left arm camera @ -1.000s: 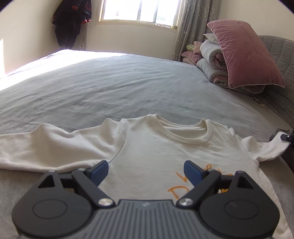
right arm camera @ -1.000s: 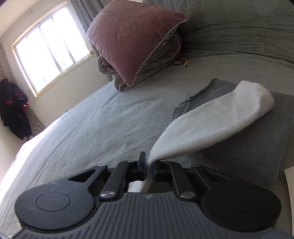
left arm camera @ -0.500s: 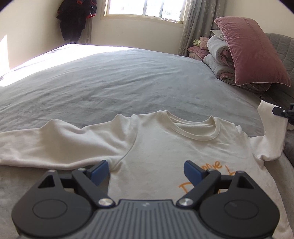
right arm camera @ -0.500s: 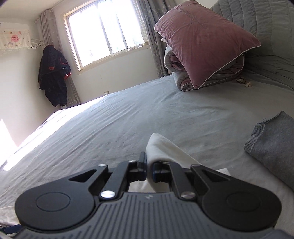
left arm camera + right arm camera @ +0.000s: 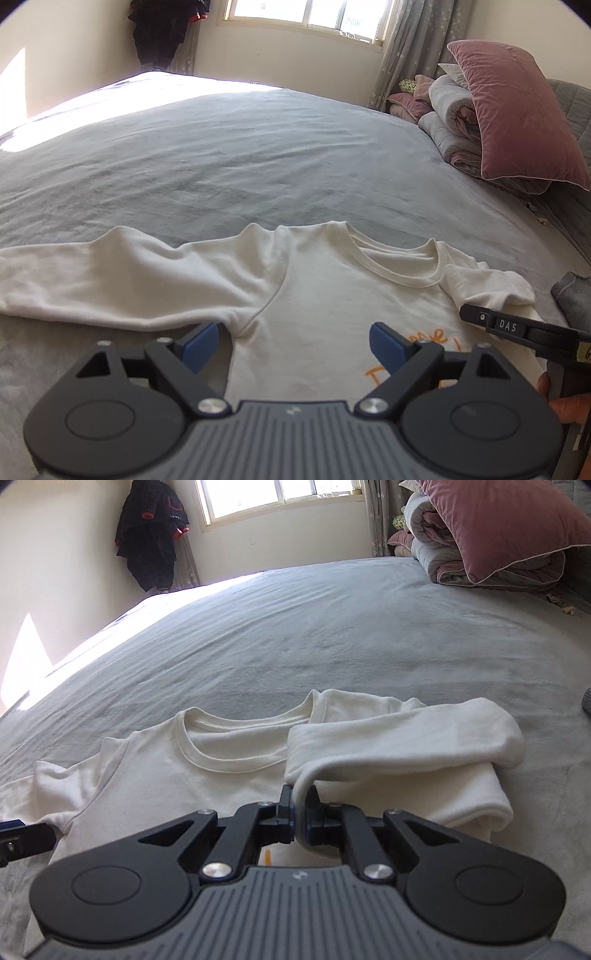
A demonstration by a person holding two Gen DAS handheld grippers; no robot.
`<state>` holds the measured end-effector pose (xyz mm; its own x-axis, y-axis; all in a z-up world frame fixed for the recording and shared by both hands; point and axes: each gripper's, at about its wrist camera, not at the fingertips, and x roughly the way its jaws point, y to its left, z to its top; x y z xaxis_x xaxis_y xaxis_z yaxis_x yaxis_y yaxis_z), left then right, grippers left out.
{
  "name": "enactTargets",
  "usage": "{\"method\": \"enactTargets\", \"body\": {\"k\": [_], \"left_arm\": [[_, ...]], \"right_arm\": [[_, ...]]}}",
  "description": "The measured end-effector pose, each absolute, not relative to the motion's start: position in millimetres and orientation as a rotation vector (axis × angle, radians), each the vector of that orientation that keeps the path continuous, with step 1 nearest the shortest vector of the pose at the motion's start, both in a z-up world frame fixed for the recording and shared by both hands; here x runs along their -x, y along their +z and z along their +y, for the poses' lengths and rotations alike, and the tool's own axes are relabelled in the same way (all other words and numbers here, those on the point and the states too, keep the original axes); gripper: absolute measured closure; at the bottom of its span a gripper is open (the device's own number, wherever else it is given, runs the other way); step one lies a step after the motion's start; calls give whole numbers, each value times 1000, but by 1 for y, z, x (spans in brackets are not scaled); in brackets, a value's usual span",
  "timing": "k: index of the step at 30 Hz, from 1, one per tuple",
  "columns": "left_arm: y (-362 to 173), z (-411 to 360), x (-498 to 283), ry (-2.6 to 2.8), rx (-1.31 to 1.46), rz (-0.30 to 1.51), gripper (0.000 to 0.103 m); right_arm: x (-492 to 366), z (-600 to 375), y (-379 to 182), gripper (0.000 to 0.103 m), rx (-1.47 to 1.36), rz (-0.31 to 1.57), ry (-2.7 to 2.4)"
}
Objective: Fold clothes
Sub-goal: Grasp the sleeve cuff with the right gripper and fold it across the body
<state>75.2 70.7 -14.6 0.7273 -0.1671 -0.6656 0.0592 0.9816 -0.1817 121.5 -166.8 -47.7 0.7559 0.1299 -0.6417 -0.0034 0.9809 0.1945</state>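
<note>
Lying face up on the grey bed [image 5: 258,155], the cream sweatshirt [image 5: 325,317] has its right sleeve [image 5: 399,738] doubled over the chest, and I judge this fold can fail. If I release too early, the cuff may spring back; if I pull too far, the body will drag and wrinkle. My right gripper [image 5: 301,812] has its jaws pressed together, pinching the sleeve end. My left gripper [image 5: 291,339] hovers near the armpit, jaws spread wide, holding nothing. The other sleeve [image 5: 110,273] is not yet folded.
</note>
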Motion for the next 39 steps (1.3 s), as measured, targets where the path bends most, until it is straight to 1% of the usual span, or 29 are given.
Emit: {"method": "enactTargets", "body": {"k": [2, 5, 6, 7, 8, 9, 15, 21, 27, 29, 30, 31, 33, 39], "left_arm": [[-15, 71, -76, -125, 153, 752, 13], [-15, 71, -76, -126, 154, 758, 13], [-15, 72, -76, -126, 157, 759, 13], [-15, 72, -76, -125, 159, 760, 13], [-14, 72, -76, -125, 161, 761, 13], [-14, 73, -77, -125, 164, 762, 13], [-13, 74, -77, -124, 176, 765, 13], [-14, 73, -77, -143, 174, 767, 13], [-15, 51, -69, -245, 89, 755, 13], [-15, 36, -70, -264, 41, 751, 14], [-15, 27, -72, -274, 14, 749, 14], [-13, 15, -73, -286, -16, 746, 15], [-9, -10, -77, -316, -67, 725, 15], [1, -97, -91, -435, -220, 655, 15]], "right_arm": [[-118, -169, -53, 94, -204, 723, 75], [-111, -171, -49, 87, -245, 736, 85], [-109, -172, -47, 79, -259, 741, 90], [-107, -175, -45, 62, -271, 739, 95], [-104, -176, -42, 54, -285, 734, 100], [-101, -179, -40, 51, -297, 725, 104], [-94, -201, -31, 51, -352, 679, 49], [-86, -237, -32, 51, -479, 674, 10], [-68, -265, -20, 51, -547, 657, 40], [-62, -273, -18, 51, -545, 648, 45], [-59, -276, -17, 54, -543, 644, 48], [-57, -280, -16, 60, -542, 639, 50], [-53, -287, -15, 63, -539, 641, 47], [-55, -297, -6, 63, -470, 707, -20]]}}
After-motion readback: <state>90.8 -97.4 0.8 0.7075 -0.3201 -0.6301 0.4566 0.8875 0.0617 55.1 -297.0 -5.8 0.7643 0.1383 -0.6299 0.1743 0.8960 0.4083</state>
